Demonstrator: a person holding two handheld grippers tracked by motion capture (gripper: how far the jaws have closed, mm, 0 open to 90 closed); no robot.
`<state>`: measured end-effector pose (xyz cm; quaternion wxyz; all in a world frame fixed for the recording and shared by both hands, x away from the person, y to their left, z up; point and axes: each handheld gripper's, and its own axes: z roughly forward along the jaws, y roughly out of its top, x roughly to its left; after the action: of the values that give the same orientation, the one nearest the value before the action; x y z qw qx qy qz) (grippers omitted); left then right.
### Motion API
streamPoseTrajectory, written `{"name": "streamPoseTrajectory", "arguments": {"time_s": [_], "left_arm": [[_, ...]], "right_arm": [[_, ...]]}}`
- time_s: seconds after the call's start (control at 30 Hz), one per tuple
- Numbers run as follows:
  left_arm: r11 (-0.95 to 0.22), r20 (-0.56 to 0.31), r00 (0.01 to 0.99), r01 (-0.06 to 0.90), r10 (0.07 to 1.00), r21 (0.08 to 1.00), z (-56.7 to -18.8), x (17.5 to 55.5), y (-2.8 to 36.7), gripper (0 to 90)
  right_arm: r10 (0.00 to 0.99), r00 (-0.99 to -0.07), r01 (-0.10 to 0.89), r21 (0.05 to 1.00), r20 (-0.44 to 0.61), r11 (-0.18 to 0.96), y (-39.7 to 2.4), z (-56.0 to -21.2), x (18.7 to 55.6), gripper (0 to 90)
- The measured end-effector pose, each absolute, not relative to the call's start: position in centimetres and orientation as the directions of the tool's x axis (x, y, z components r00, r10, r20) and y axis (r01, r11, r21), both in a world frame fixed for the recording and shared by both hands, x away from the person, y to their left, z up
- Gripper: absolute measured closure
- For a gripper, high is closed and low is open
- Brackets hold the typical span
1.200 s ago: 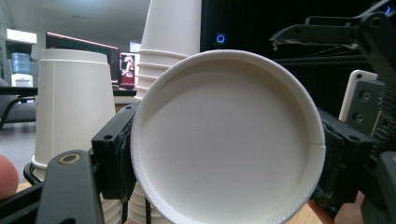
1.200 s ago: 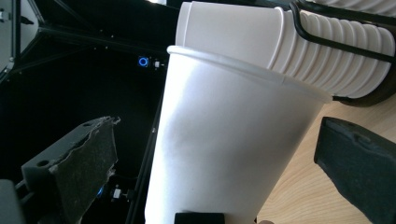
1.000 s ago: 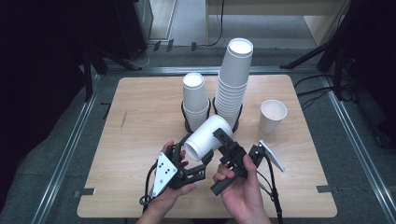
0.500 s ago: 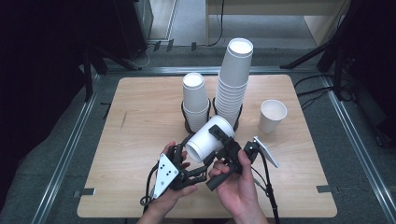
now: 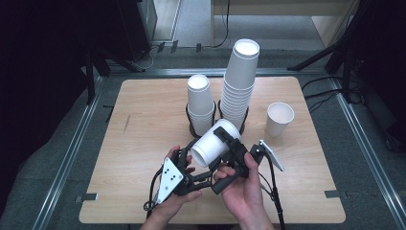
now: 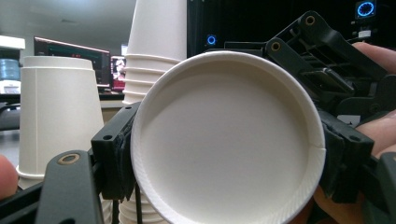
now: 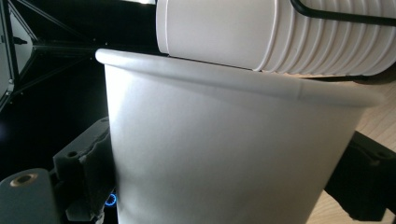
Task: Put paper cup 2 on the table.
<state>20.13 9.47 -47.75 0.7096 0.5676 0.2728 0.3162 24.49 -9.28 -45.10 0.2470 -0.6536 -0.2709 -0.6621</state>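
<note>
A: Where's the paper cup (image 5: 214, 143)?

B: Held sideways above the table's near middle. The left gripper (image 5: 189, 163) clamps its base, while the right gripper (image 5: 233, 143) has just been closing around its wall.

A: Progress?

B: One loose cup (image 5: 279, 118) stands apart; two stacks (image 5: 201, 103) wait in holders.

Nothing legible appears on the white paper cups (image 5: 239, 81) or the wooden counter (image 5: 143, 120). A lit screen (image 6: 70, 51) left of the tall cup stack may carry text, but it is too blurred to read.
</note>
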Motion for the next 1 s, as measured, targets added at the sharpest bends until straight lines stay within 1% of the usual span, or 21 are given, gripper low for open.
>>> {"name": "streamPoseTrajectory", "arguments": {"time_s": [0.17,0.7,0.9,0.97,1.0], "left_arm": [[0.157,-0.035,0.662,-0.127,0.749,0.979,-47.78,20.2,9.51,21.2],[0.148,-0.044,0.677,-0.098,0.735,0.984,-47.59,20.35,9.8,20.6],[0.137,-0.057,0.679,-0.064,0.732,0.988,-47.4,20.33,9.89,20.3],[0.122,-0.047,0.669,-0.066,0.741,0.99,-47.32,20.3,9.91,19.0],[0.115,-0.042,0.662,-0.067,0.748,0.991,-47.28,20.3,9.94,16.3]], "right_arm": [[0.048,-0.035,0.669,0.059,0.998,-0.741,-9.36,-45.09,24.26,11.0],[0.053,-0.035,0.666,0.063,0.998,-0.743,-9.3,-45.15,24.14,11.9],[0.064,-0.035,0.663,0.071,0.997,-0.745,-9.32,-45.19,24.16,12.1],[0.057,-0.034,0.66,0.065,0.998,-0.748,-9.35,-45.17,24.18,12.1],[0.056,-0.034,0.657,0.065,0.998,-0.751,-9.38,-45.12,24.17,12.1]]}}
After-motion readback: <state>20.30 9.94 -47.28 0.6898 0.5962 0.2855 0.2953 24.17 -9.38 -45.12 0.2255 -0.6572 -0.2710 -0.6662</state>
